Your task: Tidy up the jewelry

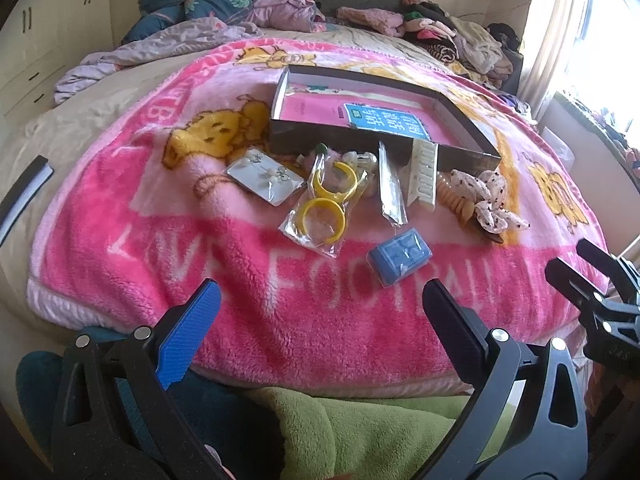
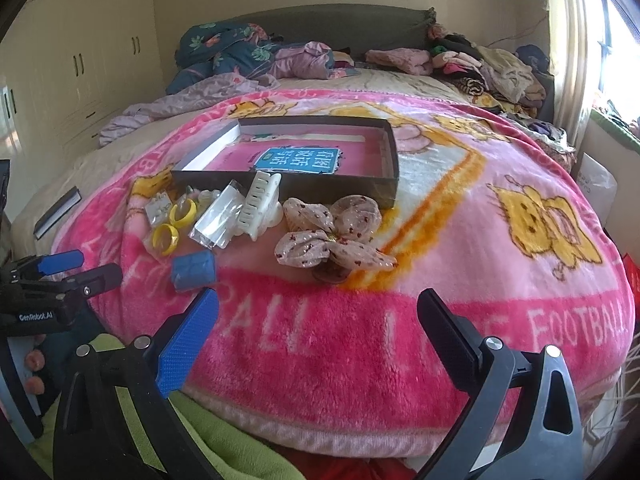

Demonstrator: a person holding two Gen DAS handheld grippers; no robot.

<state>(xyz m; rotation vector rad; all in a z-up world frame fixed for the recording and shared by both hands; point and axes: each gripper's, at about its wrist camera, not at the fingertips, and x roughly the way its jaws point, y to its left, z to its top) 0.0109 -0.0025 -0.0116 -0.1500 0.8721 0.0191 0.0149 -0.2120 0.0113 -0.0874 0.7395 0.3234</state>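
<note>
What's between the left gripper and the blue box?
Only bare pink blanket lies between the left gripper and the blue box, shown in the left wrist view.

The left gripper (image 1: pixel 320 320) gapes empty above the pink blanket (image 1: pixel 240 272), near a blue box (image 1: pixel 400 258).

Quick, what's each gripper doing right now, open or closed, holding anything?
Left gripper: open, holding nothing, hovering short of the blue box.
Right gripper: open, holding nothing, above the pink blanket.
</note>
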